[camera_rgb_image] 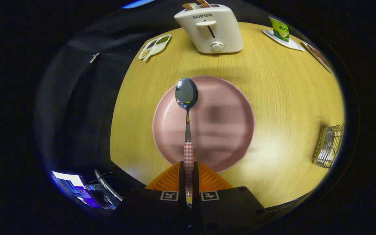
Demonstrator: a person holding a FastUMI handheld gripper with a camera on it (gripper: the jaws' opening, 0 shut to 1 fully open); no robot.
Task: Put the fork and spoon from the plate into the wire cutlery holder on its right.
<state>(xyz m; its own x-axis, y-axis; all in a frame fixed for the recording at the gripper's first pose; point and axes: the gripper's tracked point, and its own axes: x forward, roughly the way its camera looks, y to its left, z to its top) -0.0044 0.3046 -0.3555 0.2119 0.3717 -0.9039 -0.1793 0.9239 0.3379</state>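
Shiny spoon [186,94] (red-checked handle) clamped in the tool [188,171]; bowl forward over pink plate [233,98]

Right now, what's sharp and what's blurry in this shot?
Gripper view: the spoon, clamped by its checked handle between the fingers, is sharp with glare on its bowl; the pink plate beneath is smeared; fisheye curves the table edge.
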